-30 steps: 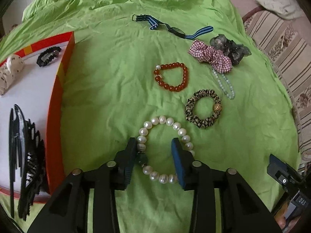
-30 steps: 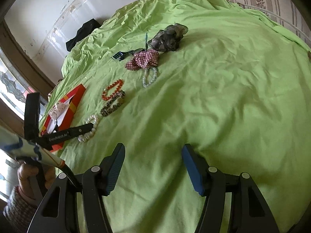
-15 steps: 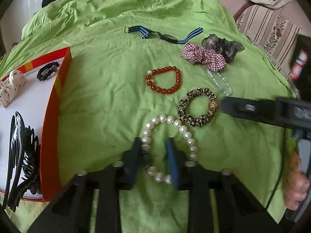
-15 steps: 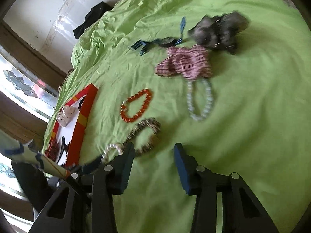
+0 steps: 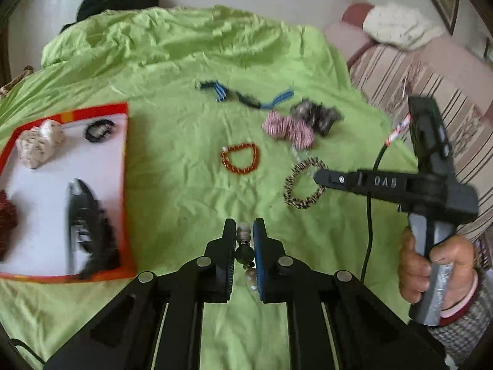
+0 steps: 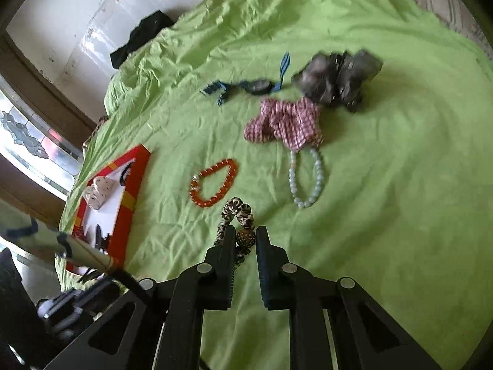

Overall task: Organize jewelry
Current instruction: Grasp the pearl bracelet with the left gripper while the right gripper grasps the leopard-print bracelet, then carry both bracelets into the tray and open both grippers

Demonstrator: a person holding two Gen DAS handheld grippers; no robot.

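From the left wrist, my left claw (image 5: 245, 240) is pinched narrow on the pearl bracelet (image 5: 244, 231): a white bead and the dark clasp bead sit squeezed between the pads, the rest hanging below. I grip at the clasp, I judge, because the strand gives no firmer spot. The red-rimmed box (image 5: 124, 166) lies to the left on the bed, already holding a dark hair claw clip (image 5: 89, 225), a black clip (image 5: 99, 129) and a white scrunchie (image 5: 40, 145), so it looks like the place to sort into. Farther off lie the orange bead bracelet (image 5: 239, 162) and the striped watch (image 5: 243, 95).

From the right wrist, my right claw (image 6: 245, 240) is closed narrow on the leopard scrunchie (image 6: 237, 212), pads clamping its gold bead while the loop stands up beyond the tips. The pale green bracelet (image 6: 305, 182) lies far right, touching the plaid scrunchie (image 6: 285, 121), with the grey scrunchie (image 6: 337, 77) beyond. The box sits well apart to the left.
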